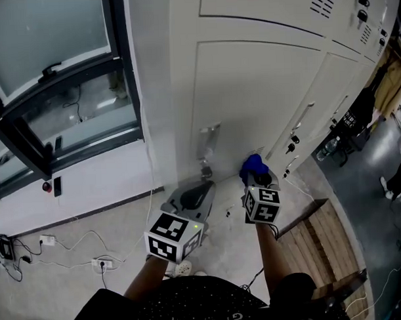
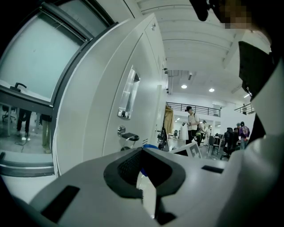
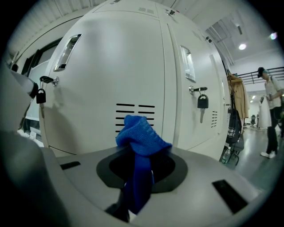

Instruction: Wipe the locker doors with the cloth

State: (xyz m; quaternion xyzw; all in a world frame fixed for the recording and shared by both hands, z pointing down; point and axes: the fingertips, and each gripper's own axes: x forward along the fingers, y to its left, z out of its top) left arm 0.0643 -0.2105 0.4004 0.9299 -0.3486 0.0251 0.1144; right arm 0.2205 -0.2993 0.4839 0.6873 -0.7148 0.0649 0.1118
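The right gripper is clamped on the blue cloth; the cloth's bunched end sticks out past the jaws, close before the vent slots low on a white locker door; whether it touches the door I cannot tell; the left gripper, further left, has its jaws closed together on nothing; a padlock hangs on the door to the right.
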